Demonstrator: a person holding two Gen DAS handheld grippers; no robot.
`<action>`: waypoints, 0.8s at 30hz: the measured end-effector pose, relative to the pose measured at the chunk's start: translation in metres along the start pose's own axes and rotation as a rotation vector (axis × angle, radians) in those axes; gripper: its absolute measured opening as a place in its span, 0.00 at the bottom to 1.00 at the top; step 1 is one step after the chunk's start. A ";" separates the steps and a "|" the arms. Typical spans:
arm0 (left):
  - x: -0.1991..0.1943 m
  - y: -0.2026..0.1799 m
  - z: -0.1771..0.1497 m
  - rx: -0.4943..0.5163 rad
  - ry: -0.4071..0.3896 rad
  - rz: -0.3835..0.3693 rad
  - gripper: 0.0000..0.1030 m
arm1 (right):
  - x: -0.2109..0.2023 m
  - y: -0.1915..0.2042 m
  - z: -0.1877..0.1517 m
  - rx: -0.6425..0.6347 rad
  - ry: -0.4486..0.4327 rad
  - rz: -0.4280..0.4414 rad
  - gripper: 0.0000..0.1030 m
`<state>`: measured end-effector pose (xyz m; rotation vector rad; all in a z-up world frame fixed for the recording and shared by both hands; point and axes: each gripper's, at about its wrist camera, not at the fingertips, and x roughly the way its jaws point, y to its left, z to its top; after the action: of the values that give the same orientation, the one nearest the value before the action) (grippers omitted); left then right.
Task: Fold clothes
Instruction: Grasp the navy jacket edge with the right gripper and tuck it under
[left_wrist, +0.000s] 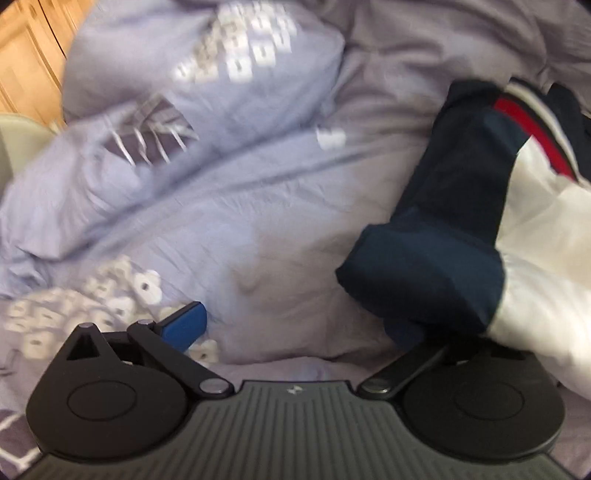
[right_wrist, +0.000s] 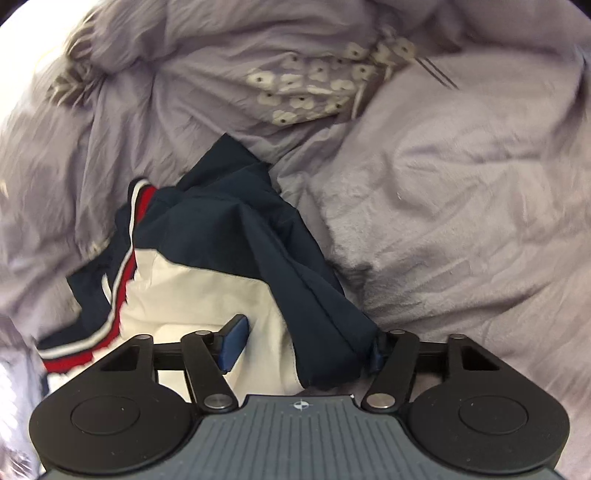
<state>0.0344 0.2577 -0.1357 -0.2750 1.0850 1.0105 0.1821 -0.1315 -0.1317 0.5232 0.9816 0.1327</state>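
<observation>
A crumpled navy, white and red-striped nylon jacket (right_wrist: 236, 236) lies on my bed's wrinkled lilac duvet (right_wrist: 461, 177). My left hand-held gripper (left_wrist: 295, 325) spreads wide, the jacket's navy sleeve over its right finger. My right hand-held gripper (right_wrist: 306, 343) spreads wide around another navy fold.

Both wrist cameras close above the duvet (left_wrist: 258, 221), looking forward and down, sharing the jacket (right_wrist: 236, 236)

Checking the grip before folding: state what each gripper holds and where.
Both grippers are open, so nothing is clamped. The navy sleeve covers the left gripper's right finger; another sleeve lies between the right gripper's jaws.
</observation>
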 end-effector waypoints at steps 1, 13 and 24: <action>0.001 0.000 0.000 -0.006 0.008 0.011 1.00 | 0.000 0.000 0.000 0.000 0.003 0.007 0.68; -0.057 0.055 -0.008 -0.194 -0.099 -0.237 1.00 | 0.004 0.007 -0.002 -0.071 0.011 0.005 0.78; 0.009 0.018 0.017 -0.187 0.140 -0.103 1.00 | 0.004 0.007 -0.001 -0.062 0.019 0.009 0.80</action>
<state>0.0314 0.2829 -0.1307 -0.5550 1.0914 1.0129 0.1841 -0.1238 -0.1321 0.4705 0.9904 0.1758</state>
